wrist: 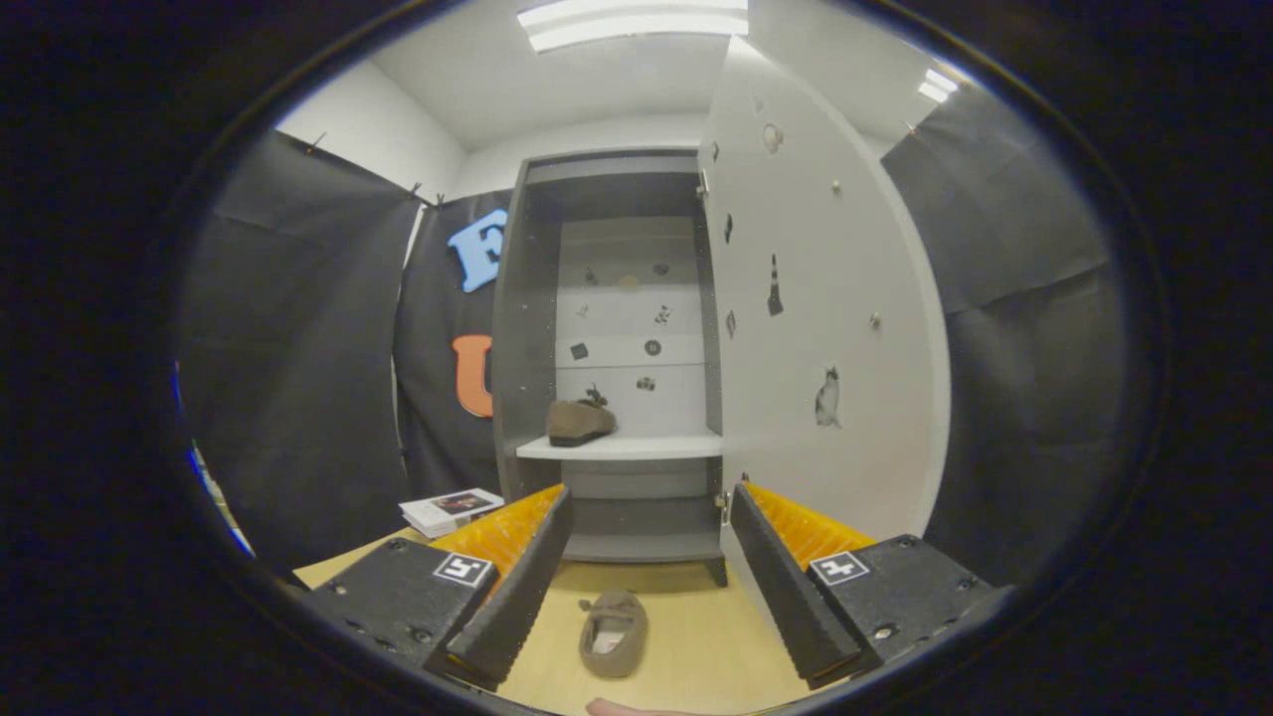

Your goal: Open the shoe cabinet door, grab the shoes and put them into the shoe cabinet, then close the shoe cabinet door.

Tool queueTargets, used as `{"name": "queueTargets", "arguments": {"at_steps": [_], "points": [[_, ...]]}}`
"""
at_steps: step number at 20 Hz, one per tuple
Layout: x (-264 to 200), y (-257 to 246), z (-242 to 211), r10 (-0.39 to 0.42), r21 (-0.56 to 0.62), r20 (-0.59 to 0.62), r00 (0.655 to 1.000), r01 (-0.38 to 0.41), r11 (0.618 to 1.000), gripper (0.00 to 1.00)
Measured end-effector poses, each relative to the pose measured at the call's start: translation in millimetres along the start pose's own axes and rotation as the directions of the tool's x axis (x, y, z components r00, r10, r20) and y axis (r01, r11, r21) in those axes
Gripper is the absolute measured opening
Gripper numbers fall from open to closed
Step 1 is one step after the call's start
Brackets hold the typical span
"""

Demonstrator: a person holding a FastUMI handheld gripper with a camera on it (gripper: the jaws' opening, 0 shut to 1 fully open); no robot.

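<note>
Gripper (646,587) fingers apart, empty; second shoe (614,632) on floor between and just below them, long axis pointing toward open shoe cabinet (617,447) ahead.

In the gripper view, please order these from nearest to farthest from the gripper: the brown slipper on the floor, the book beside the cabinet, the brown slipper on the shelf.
The gripper is open.
1. Brown fuzzy slipper on the wooden floor: between the fingers.
2. White book: beyond the left finger, beside the grey cabinet.
3. Brown slipper on the white shelf: inside the cabinet, farthest.
</note>
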State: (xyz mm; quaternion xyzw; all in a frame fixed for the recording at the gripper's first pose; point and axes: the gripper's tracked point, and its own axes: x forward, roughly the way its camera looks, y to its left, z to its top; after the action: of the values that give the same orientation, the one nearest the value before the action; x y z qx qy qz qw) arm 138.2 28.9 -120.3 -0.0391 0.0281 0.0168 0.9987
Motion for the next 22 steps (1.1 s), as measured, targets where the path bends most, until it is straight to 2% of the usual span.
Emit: {"name": "queueTargets", "arguments": {"at_steps": [3,8,11,14,18,20,22], "points": [[6.9,11.8,-23.4,0.040,0.014,-0.058,0.998,-0.039,0.999,1.00],[16.3,17.3,-68.6,0.042,-0.022,-0.183,0.982,-0.047,0.999,1.00],[11.6,20.5,-99.1,0.049,-0.036,-0.293,0.955,-0.062,0.997,1.00],[1.6,25.0,-126.9,0.065,-0.022,-0.416,0.907,-0.082,0.996,1.00],[-1.0,21.7,-151.6,0.044,-0.029,-0.502,0.864,-0.067,0.997,0.91],[3.5,20.5,-153.3,0.026,-0.026,-0.507,0.861,-0.045,0.999,0.80],[10.9,14.8,-162.7,-0.009,-0.054,-0.528,0.849,-0.023,0.998,0.61]]}}
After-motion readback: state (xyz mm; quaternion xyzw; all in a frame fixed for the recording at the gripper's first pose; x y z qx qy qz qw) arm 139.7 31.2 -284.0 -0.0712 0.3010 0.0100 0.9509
